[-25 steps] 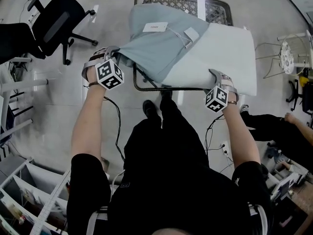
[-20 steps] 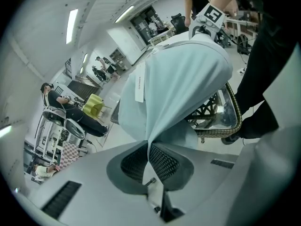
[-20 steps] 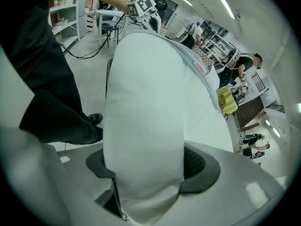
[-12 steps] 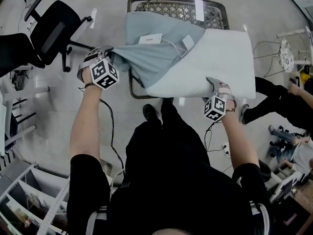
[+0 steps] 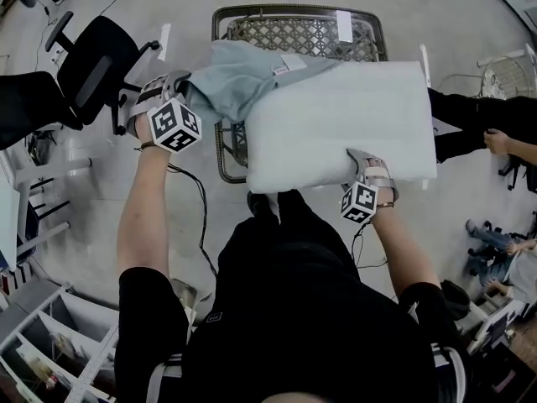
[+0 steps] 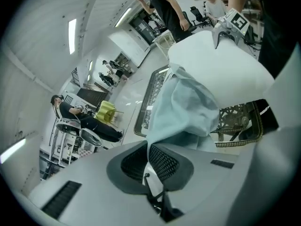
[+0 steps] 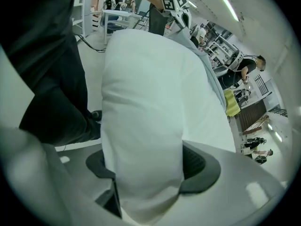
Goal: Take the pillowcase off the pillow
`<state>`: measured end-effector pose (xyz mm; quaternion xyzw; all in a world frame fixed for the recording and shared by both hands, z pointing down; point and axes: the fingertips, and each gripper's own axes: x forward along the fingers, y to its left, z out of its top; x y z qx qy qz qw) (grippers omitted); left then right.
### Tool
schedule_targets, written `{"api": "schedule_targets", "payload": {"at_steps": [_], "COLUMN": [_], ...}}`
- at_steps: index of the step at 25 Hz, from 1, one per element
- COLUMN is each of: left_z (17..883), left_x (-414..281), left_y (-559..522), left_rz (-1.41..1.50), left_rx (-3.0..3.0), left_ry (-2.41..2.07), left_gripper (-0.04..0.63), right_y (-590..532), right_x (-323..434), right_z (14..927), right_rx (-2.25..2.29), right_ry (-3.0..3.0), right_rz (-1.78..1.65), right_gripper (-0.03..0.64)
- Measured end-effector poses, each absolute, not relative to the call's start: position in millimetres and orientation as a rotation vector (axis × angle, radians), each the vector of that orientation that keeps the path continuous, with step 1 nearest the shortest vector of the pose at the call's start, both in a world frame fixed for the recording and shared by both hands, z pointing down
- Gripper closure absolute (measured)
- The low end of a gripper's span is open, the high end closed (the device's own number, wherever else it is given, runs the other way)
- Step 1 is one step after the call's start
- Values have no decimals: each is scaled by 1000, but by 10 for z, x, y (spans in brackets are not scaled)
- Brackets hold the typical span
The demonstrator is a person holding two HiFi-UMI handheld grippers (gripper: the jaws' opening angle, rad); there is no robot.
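A white pillow (image 5: 344,122) is held level above a wire basket (image 5: 295,30). My right gripper (image 5: 359,159) is shut on the pillow's near edge, and the thick pillow (image 7: 150,107) fills the gap between its jaws. A pale blue-grey pillowcase (image 5: 239,78) hangs bunched off the pillow's left end, with a white label showing. My left gripper (image 5: 172,91) is shut on the pillowcase's edge at the left, and the cloth (image 6: 181,109) rises straight from its closed jaws. Almost the whole pillow is bare.
A black office chair (image 5: 88,57) stands at the far left. White shelving (image 5: 50,342) fills the lower left corner. A cable (image 5: 197,217) trails on the floor by my legs. Another person's arm and legs (image 5: 487,137) reach in from the right, beside a wire stool (image 5: 508,78).
My left gripper has pulled the pillowcase up and to the left, so it has slid off most of the pillow. The pillow now lies level and bare. The right gripper has stayed put.
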<state>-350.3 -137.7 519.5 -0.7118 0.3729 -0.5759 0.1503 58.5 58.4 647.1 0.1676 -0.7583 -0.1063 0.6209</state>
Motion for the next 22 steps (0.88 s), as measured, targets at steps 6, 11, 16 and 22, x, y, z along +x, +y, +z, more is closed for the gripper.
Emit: {"api": "schedule_targets", "payload": {"at_steps": [6, 11, 16, 22], "left_z": [4655, 4080, 3501, 2823], "left_x": [-3787, -3859, -3745, -3681], "left_y": [-1689, -1904, -2065, -2192], "left_rz": [-1646, -1591, -1508, -1437], "left_rx": [-1943, -1854, -1767, -1662], "left_ry": [1181, 1235, 1240, 1272], "left_gripper": [586, 586, 586, 586], "right_y": [642, 666, 464, 180], "right_x": [574, 599, 348, -20], "right_z": [6436, 6527, 6514, 6439], "right_rx": [370, 360, 377, 382], "right_ry": [-1777, -1760, -1792, -1868], "right_rz": [-245, -257, -225, -196], "right_gripper": [255, 249, 245, 244]}}
